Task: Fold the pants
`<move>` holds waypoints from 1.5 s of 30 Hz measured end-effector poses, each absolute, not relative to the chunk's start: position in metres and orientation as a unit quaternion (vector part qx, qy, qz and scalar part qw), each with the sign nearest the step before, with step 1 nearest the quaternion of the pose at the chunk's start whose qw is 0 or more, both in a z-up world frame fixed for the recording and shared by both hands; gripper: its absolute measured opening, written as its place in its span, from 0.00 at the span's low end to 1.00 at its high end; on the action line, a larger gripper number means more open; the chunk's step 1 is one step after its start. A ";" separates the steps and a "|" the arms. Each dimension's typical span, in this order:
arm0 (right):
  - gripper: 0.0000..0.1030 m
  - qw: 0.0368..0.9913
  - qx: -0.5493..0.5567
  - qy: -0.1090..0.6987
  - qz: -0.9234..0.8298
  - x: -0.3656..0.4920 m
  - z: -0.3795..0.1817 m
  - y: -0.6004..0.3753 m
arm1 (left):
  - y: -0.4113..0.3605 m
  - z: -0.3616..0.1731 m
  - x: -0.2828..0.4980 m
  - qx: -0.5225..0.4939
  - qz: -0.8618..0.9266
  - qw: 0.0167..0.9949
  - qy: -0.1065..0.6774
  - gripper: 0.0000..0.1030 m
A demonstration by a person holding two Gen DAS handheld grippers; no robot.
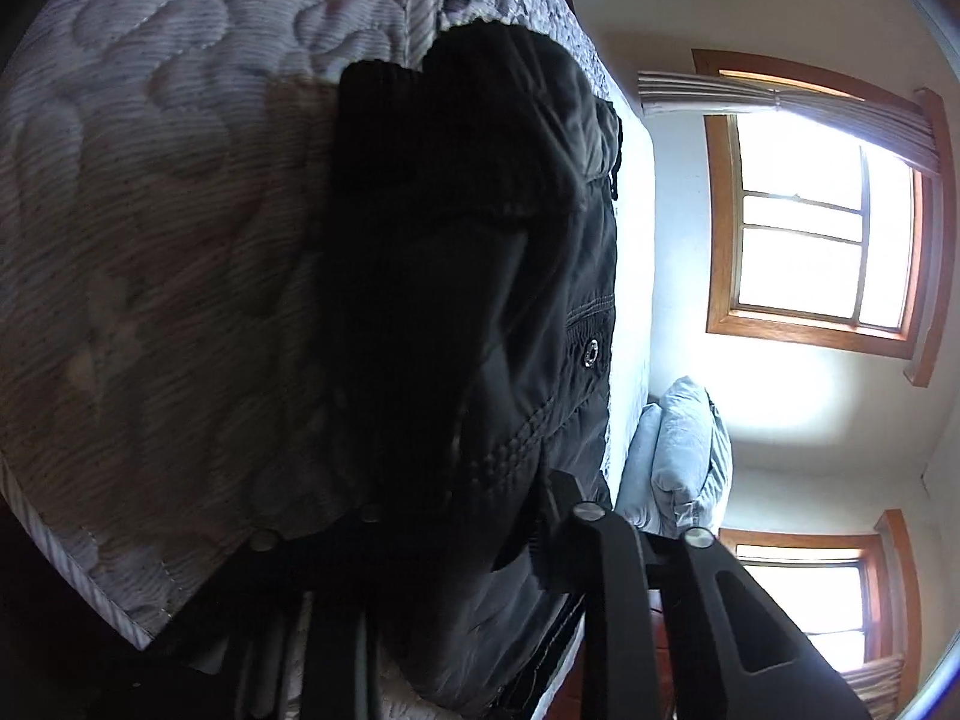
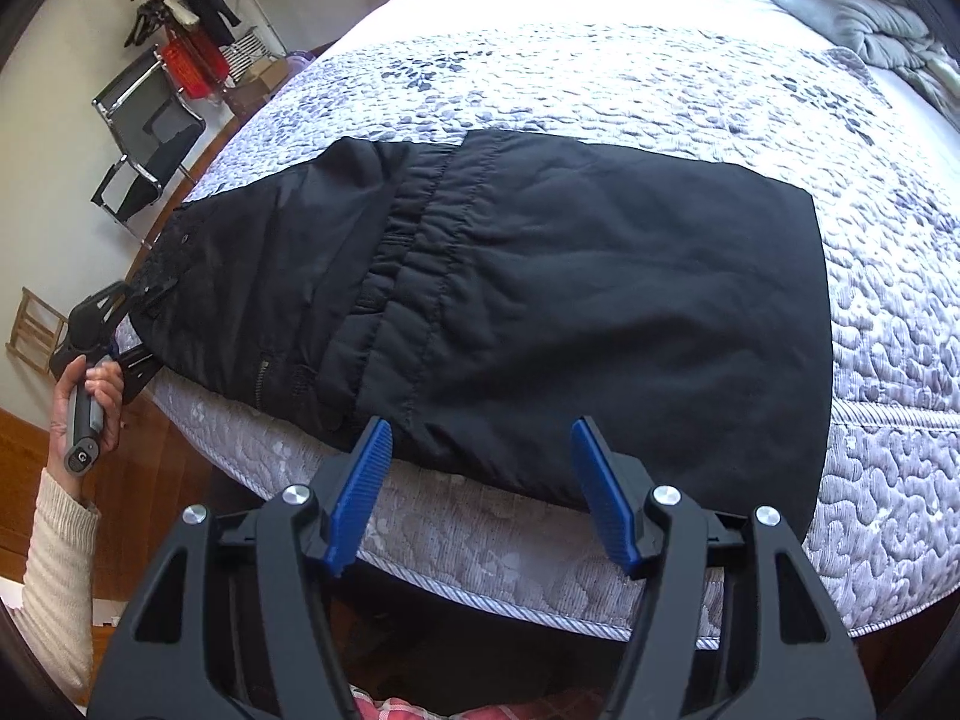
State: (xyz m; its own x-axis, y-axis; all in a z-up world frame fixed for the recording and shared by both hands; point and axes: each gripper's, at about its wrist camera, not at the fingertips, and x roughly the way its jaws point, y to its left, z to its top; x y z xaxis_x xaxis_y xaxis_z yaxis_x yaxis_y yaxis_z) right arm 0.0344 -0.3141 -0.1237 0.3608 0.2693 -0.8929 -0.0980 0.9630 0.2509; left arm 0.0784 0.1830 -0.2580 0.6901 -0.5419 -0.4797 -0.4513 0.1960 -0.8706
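Black pants (image 2: 540, 276) lie folded across the near side of a quilted bed (image 2: 660, 78), the waistband end pointing left. In the right wrist view my right gripper (image 2: 480, 429) hovers open over the pants' near edge, its blue pads (image 2: 363, 480) spread apart with nothing pressed between them. My left gripper (image 2: 129, 312) is at the pants' left end, at the bed's corner, held by a hand (image 2: 90, 396). The left wrist view is dark: the pants (image 1: 480, 276) fill the middle, and my left gripper (image 1: 462, 516) is shut on the bunched cloth.
A grey folded blanket (image 2: 840, 0) sits at the far right of the bed. Beyond the bed's left side stand a black chair (image 2: 144, 138) and a coat rack (image 2: 174, 6). Bright windows (image 1: 822, 222) face the left wrist camera. A cream sleeve (image 2: 54, 588) is at lower left.
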 end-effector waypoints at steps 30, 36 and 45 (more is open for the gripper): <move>0.63 0.830 0.156 0.533 0.051 0.013 -0.129 -0.383 | -0.004 -0.072 0.111 -0.280 -0.200 0.872 0.347 0.18; 0.63 0.832 0.181 0.522 0.036 0.007 -0.130 -0.407 | -0.081 -0.068 0.112 -0.129 -0.227 0.889 0.377 0.22; 0.63 0.829 0.220 0.514 0.013 -0.006 -0.138 -0.436 | -0.176 -0.098 0.119 0.046 -0.249 0.872 0.418 0.35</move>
State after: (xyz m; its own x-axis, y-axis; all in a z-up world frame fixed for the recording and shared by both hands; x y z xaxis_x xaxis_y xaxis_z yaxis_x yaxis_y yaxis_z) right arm -0.0064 -0.4358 -0.1382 0.4712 0.2481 -0.8464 0.2048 0.9026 0.3786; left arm 0.1193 -0.1763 -0.0980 0.5263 -0.3965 -0.7522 0.4738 0.8713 -0.1277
